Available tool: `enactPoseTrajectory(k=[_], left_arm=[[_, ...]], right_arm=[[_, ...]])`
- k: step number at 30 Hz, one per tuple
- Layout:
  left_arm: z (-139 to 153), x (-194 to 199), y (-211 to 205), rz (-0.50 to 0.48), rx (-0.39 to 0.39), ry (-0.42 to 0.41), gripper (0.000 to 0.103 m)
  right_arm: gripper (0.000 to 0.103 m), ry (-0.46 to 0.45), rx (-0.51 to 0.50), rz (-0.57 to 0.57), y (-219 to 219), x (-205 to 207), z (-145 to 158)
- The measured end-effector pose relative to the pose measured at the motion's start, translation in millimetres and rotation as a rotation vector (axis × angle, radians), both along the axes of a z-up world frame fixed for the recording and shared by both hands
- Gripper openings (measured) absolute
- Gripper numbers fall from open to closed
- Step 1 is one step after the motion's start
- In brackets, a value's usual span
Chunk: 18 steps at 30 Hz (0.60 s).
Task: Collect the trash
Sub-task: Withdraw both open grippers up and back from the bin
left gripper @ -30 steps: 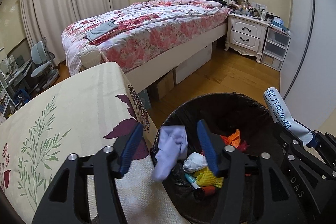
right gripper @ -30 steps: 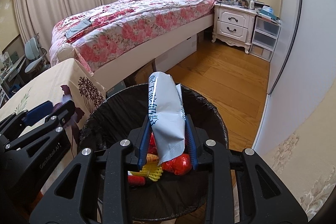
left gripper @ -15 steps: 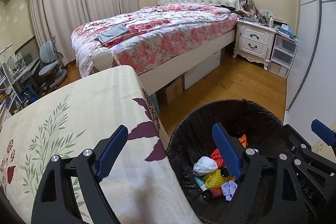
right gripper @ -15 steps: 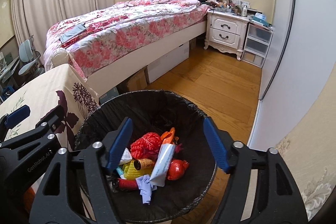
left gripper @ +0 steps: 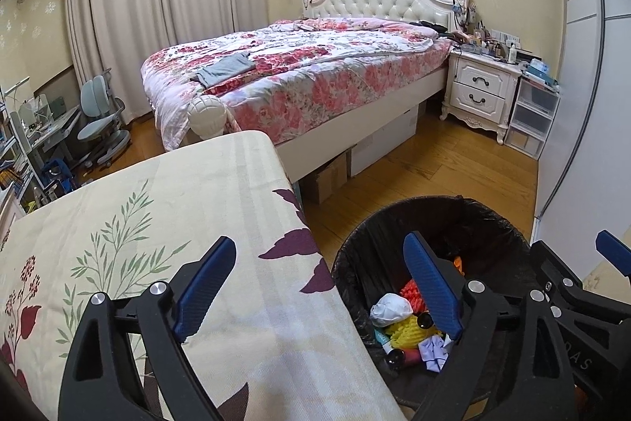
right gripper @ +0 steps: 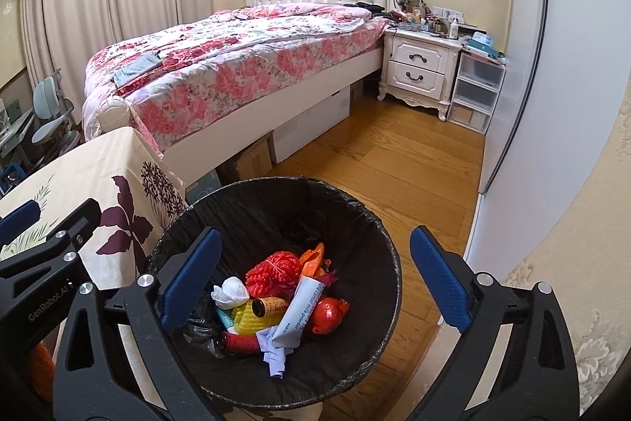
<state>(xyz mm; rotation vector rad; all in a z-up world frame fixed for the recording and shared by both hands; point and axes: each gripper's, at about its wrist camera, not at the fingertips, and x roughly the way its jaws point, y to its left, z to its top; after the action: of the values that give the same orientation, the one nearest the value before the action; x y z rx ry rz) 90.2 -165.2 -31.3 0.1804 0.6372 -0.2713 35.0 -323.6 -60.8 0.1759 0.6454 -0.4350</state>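
Hovering above the round bin lined with black plastic (right gripper: pixel 374 223), the right claw (right gripper: pixel 311 275) is opening, wide and empty; the white milk-powder pouch (right gripper: pixel 301 310) lies directly below it, long axis pointing away. Beside it, the left claw (left gripper: pixel 319 283), also opening and empty, straddles the bin's rim and the floral-clothed counter (left gripper: pixel 157 223).

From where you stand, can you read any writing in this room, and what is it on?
"GenRobot.AI": on the left gripper, its jaws opening, empty.
"DAS": on the right gripper, partly cut off; its jaws opening, empty.
"camel milk powder": on the white packet in the bin.
Nightstand items: too small.
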Motion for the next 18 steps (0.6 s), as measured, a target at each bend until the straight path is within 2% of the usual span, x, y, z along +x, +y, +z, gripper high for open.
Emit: enactPoseTrajectory(k=[7, 18], left_arm=[[7.4, -10.9, 12.3, 0.011, -0.012, -0.005, 0.087], [14.7, -36.8, 40.4, 0.028, -0.02, -0.02, 0.087]], right_arm=[[0.098, -0.022, 0.011, -0.034, 7.1, -15.2, 8.3], [0.098, -0.028, 0.018, -0.001, 29.3, -41.5, 20.1]])
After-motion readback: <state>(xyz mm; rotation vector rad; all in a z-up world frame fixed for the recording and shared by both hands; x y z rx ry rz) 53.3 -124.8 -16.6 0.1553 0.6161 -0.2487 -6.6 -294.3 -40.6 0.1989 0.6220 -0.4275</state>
